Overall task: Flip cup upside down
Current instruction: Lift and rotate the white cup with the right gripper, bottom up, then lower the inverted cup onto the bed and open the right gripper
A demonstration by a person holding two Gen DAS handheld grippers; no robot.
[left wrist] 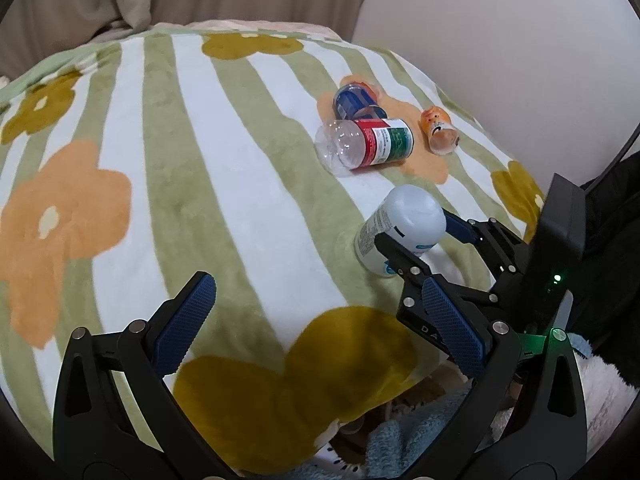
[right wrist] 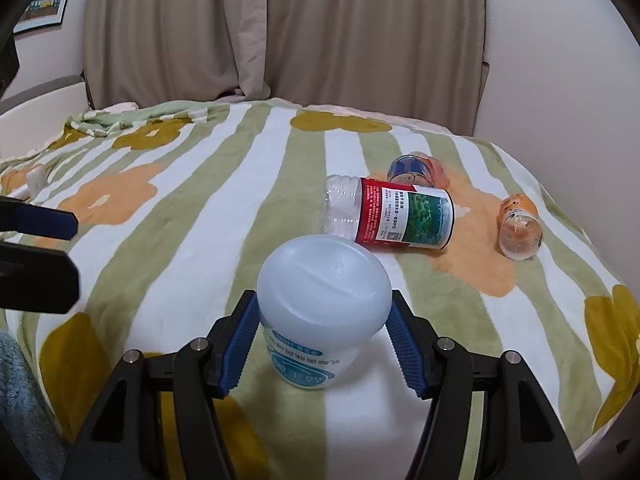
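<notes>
The right claw (right wrist: 322, 344) clamps the translucent white plastic cup (right wrist: 324, 292), base up, on the striped floral bed blanket (right wrist: 200, 200); release seems next, left claw (left wrist: 316, 328) agape.

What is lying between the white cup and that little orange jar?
Only bare blanket: nothing lies between the white cup, held by the right gripper, and the orange jar. The right wrist view shows it best.

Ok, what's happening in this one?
A person is working over a bed with a flowered blanket. The right gripper has its fingers closed on a white cup, which stands base-up on the blanket, its label text inverted. The left gripper hangs open nearby, empty. Behind lie a red-labelled bottle, a blue one and a small orange one.
</notes>
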